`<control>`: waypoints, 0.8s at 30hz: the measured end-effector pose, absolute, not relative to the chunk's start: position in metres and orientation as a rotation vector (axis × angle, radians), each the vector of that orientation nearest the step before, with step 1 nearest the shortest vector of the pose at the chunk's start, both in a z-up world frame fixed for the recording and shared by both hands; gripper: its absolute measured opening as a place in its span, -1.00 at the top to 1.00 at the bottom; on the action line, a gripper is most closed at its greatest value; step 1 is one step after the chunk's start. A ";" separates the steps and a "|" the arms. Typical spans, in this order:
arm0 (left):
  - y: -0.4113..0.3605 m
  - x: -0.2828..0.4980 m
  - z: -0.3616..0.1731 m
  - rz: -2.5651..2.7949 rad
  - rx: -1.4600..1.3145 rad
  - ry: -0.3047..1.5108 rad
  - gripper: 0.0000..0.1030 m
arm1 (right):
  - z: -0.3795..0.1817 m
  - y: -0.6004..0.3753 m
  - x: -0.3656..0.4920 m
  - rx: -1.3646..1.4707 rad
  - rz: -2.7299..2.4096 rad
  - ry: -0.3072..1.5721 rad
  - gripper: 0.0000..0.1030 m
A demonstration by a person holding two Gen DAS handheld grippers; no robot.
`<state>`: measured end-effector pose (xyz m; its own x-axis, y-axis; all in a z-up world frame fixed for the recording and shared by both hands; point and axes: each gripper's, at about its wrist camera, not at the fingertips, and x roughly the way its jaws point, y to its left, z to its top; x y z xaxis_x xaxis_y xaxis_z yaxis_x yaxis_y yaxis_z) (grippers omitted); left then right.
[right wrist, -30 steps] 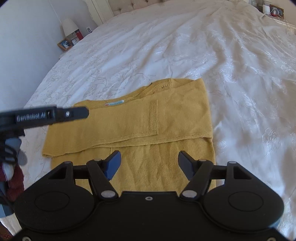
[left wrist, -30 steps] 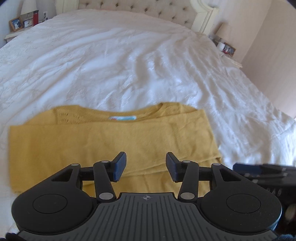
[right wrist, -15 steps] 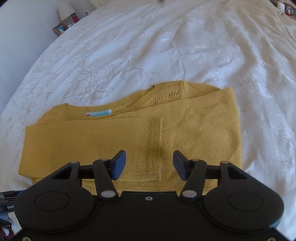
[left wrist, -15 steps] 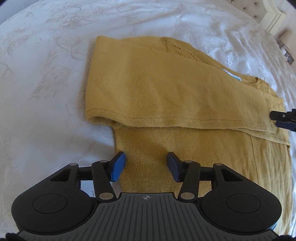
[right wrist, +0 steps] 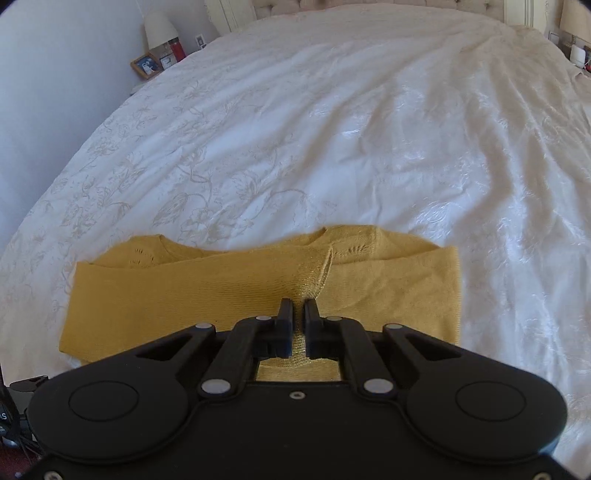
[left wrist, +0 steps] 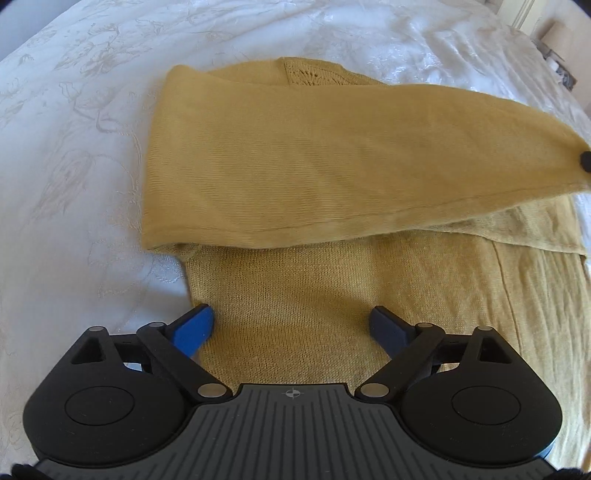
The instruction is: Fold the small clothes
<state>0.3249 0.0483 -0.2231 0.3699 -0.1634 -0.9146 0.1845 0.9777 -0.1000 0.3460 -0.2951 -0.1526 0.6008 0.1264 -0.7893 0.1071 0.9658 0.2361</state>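
A mustard-yellow knitted sweater [left wrist: 295,158] lies on the white bedspread, its sleeve folded across the body. My left gripper [left wrist: 291,326] is open low over the sweater's lower body, near its left edge. My right gripper [right wrist: 299,314] is shut on the cuff end of the sleeve [right wrist: 310,280] and lifts it off the body. In the left wrist view the raised sleeve ends at the right, where a dark tip of the right gripper [left wrist: 584,160] shows.
The white embroidered bedspread [right wrist: 332,129] stretches far beyond the sweater. A nightstand with a lamp and photo frame [right wrist: 147,64] stands at the far left. A tufted headboard [right wrist: 369,3] is at the back.
My right gripper has closed on the sleeve's cuff and lifted it. My left gripper has opened wider and moved a little closer over the sweater's body.
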 end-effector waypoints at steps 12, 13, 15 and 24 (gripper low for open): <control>0.050 0.326 -0.196 -0.209 -0.025 1.150 -0.60 | -0.210 -0.334 0.357 0.179 -0.167 1.069 0.59; 0.051 0.324 -0.185 -0.213 -0.031 1.109 -0.60 | -0.207 -0.333 0.354 0.181 -0.174 1.054 0.56; 0.050 0.322 -0.165 -0.226 -0.031 1.027 -0.61 | -0.197 -0.326 0.346 0.171 -0.168 1.002 0.39; 0.028 0.384 -0.172 -0.228 -0.031 0.966 -0.63 | -0.198 -0.269 0.360 0.155 0.001 0.943 -0.14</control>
